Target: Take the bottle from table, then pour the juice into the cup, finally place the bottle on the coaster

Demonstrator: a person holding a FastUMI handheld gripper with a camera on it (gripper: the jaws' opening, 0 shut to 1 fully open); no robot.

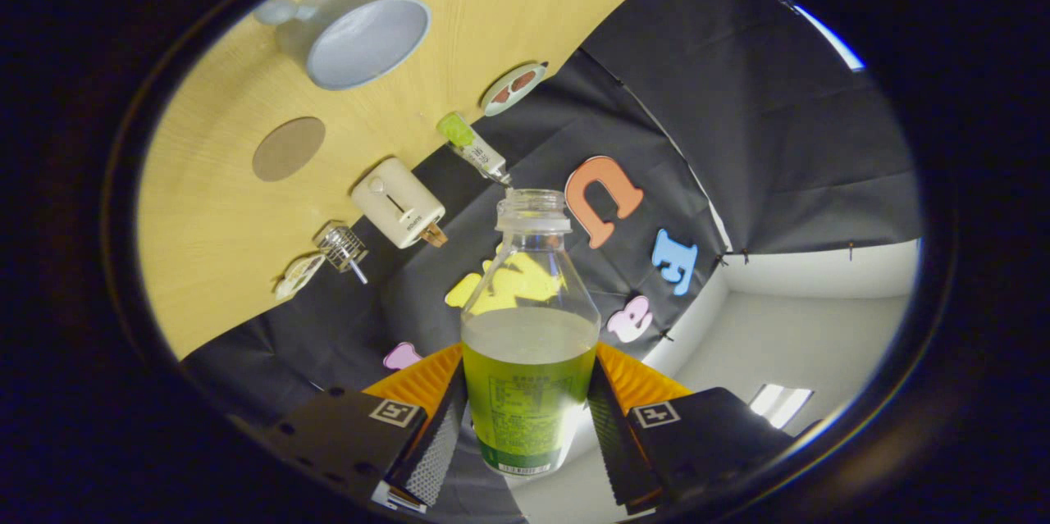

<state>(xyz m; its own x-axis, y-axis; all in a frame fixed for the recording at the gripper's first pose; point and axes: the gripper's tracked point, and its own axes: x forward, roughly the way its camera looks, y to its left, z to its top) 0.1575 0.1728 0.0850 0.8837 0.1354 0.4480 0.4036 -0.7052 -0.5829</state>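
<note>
Green juice fills roughly the lower half of the bottle (530, 327), cap off, neck open. Jaws (529, 417) are clenched on the bottle's labelled lower body, one finger pressing each side; the bottle sits between them and is lifted clear of the bench (205, 204). View is tilted, so the wooden bench appears rotated up and away beyond the fingers. Pale blue cup (361, 36) stands at the far end of the bench, open mouth visible, handle on its far side. Round brown coaster (288, 148) lies flat on the bench between the cup and the fingers, apart from the cup. Near the bench edge: a cream boxy gadget (399, 202), a small tube with a green cap (473, 147), a small round dish (514, 87), and a little wire cage piece (340, 247).
</note>
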